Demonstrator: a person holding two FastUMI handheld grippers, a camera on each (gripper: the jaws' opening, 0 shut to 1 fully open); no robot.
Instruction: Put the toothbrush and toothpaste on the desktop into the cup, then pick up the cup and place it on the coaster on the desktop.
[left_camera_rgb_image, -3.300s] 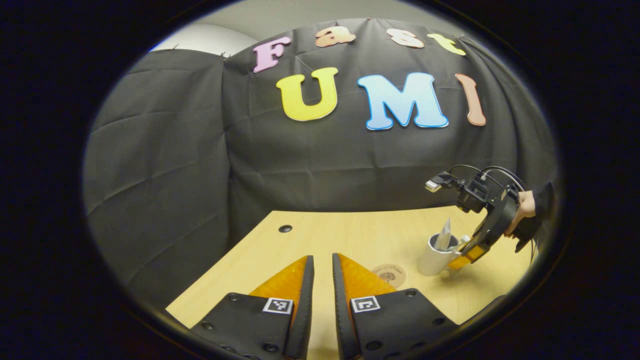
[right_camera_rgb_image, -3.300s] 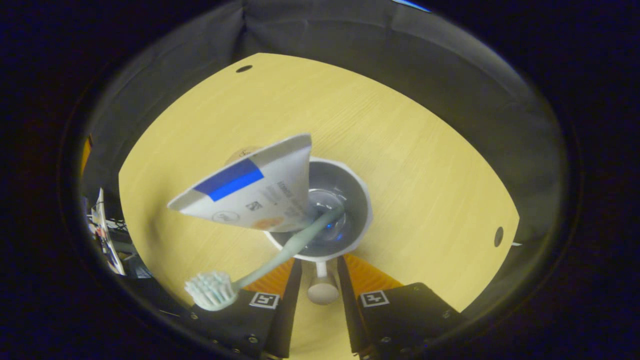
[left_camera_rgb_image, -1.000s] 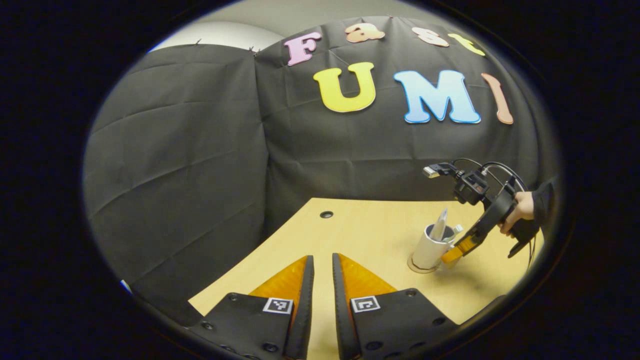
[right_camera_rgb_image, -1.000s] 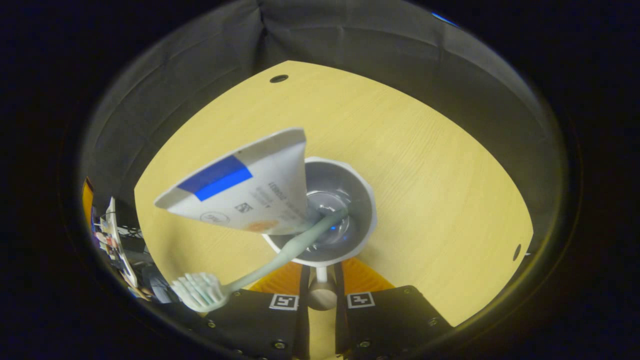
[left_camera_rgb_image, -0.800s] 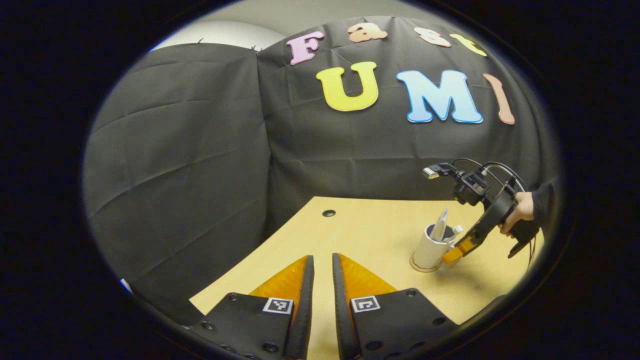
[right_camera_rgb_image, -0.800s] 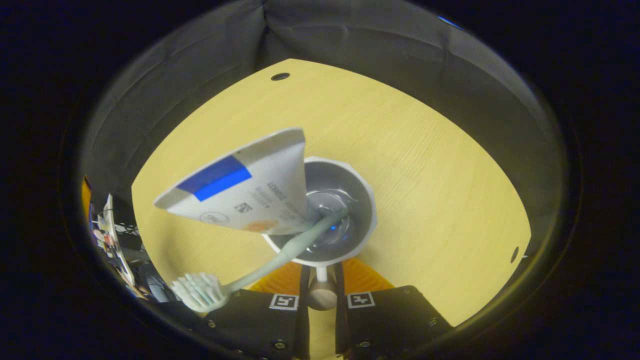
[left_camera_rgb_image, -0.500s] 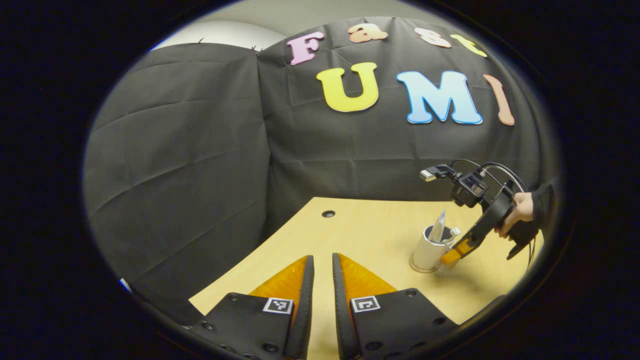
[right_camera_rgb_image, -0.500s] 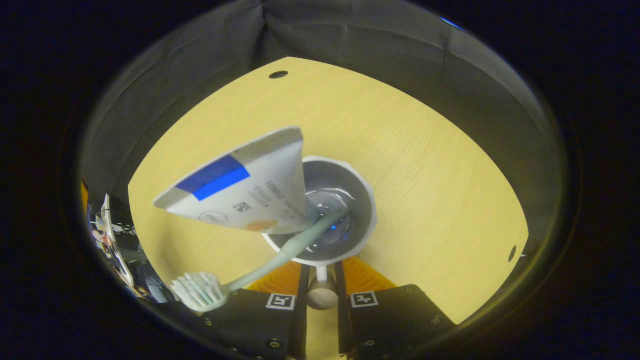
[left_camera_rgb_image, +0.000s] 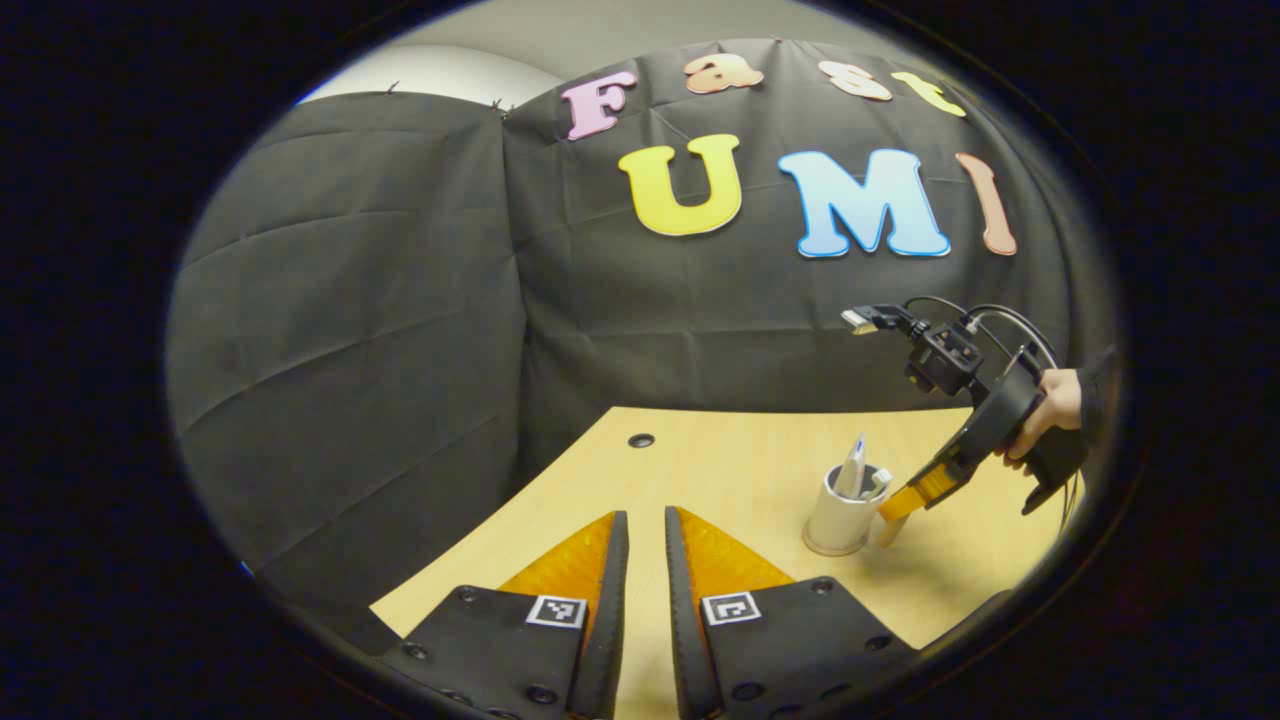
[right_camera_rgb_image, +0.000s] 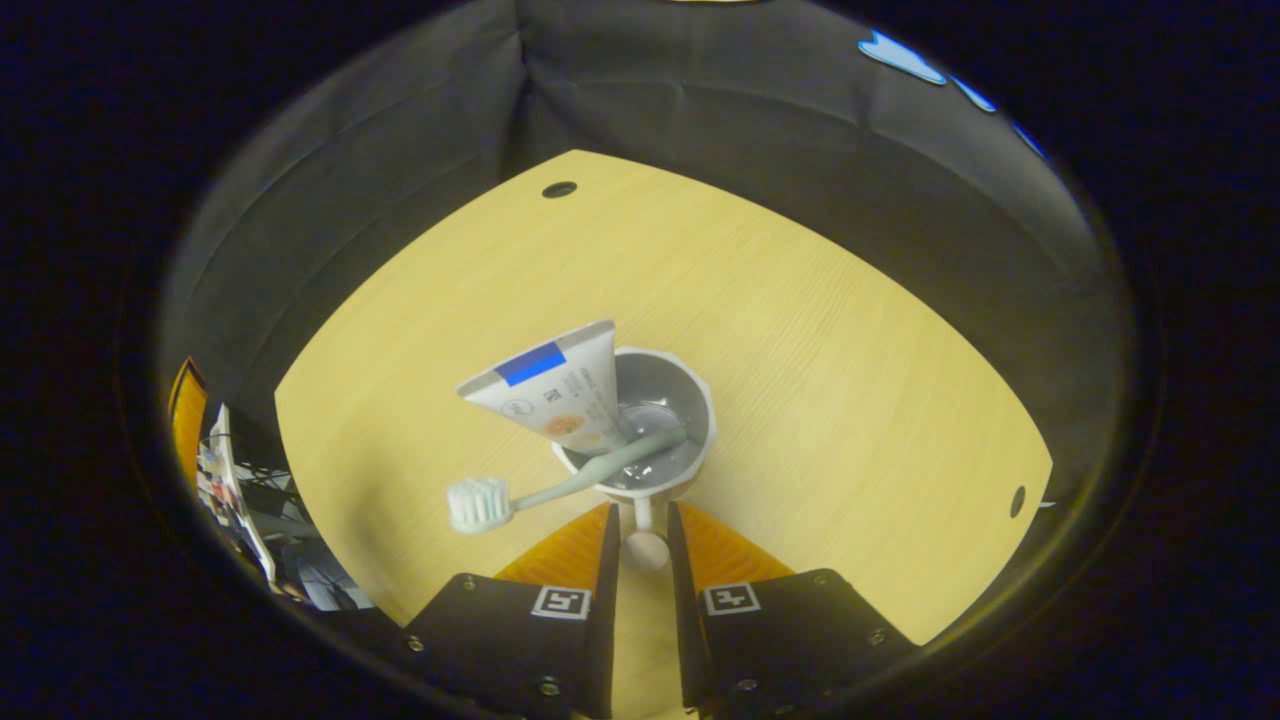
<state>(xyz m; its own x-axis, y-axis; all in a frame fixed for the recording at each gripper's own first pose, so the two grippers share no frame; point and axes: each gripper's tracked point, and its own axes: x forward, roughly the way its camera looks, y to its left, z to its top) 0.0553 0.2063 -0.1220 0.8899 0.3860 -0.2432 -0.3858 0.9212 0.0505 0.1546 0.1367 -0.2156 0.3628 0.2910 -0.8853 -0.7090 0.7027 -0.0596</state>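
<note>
Two fingers of the right gripper (right_camera_rgb_image: 640, 520) flank the cup's small knobbed handle (right_camera_rgb_image: 645, 548) with a sliver of gap on either side, so whether they press on it I cannot tell; seen from the left gripper view, that gripper (left_camera_rgb_image: 903, 500) sits just off the cup's right flank, a hand (left_camera_rgb_image: 1040, 420) holding it from above and behind. Straight ahead of those fingers stands the white cup (right_camera_rgb_image: 690, 400), upright on the coaster (left_camera_rgb_image: 825, 548), whose rim peeps out under its base. Inside, the toothpaste tube (right_camera_rgb_image: 545, 395) stands crimped end up and leans toward the left, while the toothbrush (right_camera_rgb_image: 560, 485) slants out over the rim with its bristled head hanging low beside the left finger. By my reckoning the placing is done, and any retreat wants to run straight back along the handle's line, since a sideways drift could clip the brush head or tug the handle and tip the cup. Farther off, the left gripper (left_camera_rgb_image: 645, 560) hangs with its fingers nearly together and nothing between them, well apart from the cup over the bare wooden desktop (right_camera_rgb_image: 850, 380), with a cable hole (right_camera_rgb_image: 558, 189) near the far edge.
</note>
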